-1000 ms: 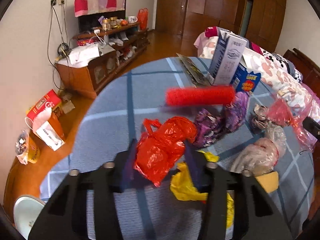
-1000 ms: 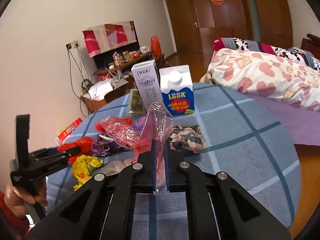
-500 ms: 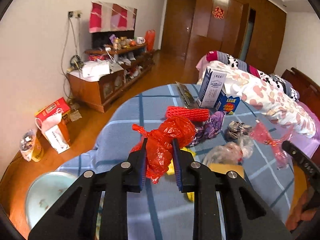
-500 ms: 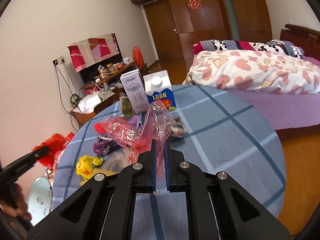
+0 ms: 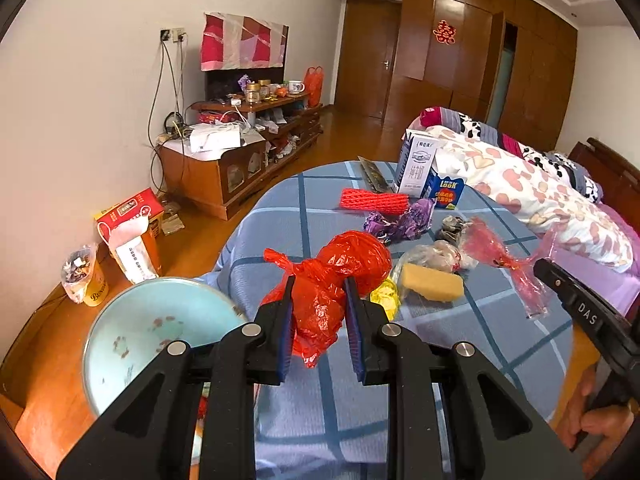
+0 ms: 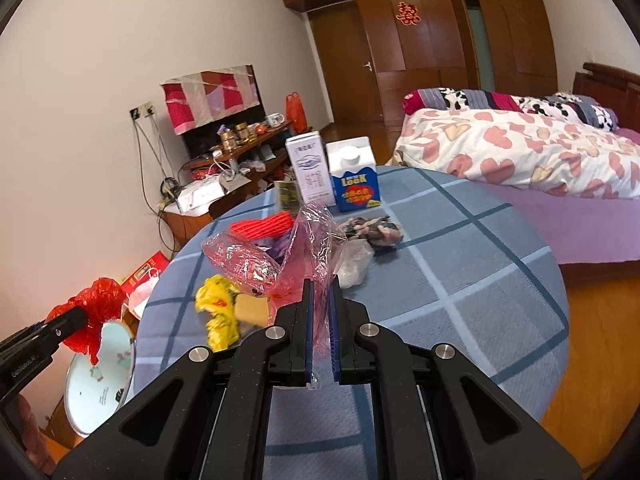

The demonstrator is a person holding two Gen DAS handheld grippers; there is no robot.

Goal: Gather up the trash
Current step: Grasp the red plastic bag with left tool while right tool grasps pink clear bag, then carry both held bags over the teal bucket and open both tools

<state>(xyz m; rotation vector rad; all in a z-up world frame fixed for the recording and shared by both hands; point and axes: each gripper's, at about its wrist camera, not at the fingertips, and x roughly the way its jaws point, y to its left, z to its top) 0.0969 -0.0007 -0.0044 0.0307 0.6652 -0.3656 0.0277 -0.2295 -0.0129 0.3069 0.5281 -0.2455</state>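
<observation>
My left gripper (image 5: 318, 284) is shut on a crumpled red plastic bag (image 5: 340, 276) and holds it above the table's near left edge, beside a pale blue bin (image 5: 132, 336) on the floor. It also shows in the right wrist view (image 6: 92, 312), above the bin (image 6: 100, 384). My right gripper (image 6: 320, 284) is shut on a clear pink plastic wrapper (image 6: 288, 252), lifted over the table; the wrapper also shows in the left wrist view (image 5: 500, 256). Left on the blue checked tablecloth (image 5: 500, 344) are a yellow wrapper (image 6: 218, 312), a yellow sponge (image 5: 432, 286), a red foam net (image 5: 374, 201) and purple wrappers (image 5: 400, 224).
Two milk cartons (image 6: 332, 174) stand at the table's far side. A bed with a heart-print quilt (image 6: 520, 152) lies to the right. A wooden TV cabinet (image 5: 236, 160) and bags and boxes (image 5: 128, 232) stand on the floor at left.
My left gripper closed on the red bag, lifted it and pulled back toward the table's left edge, bringing the blue bin into view. My right gripper rose with the pink wrapper.
</observation>
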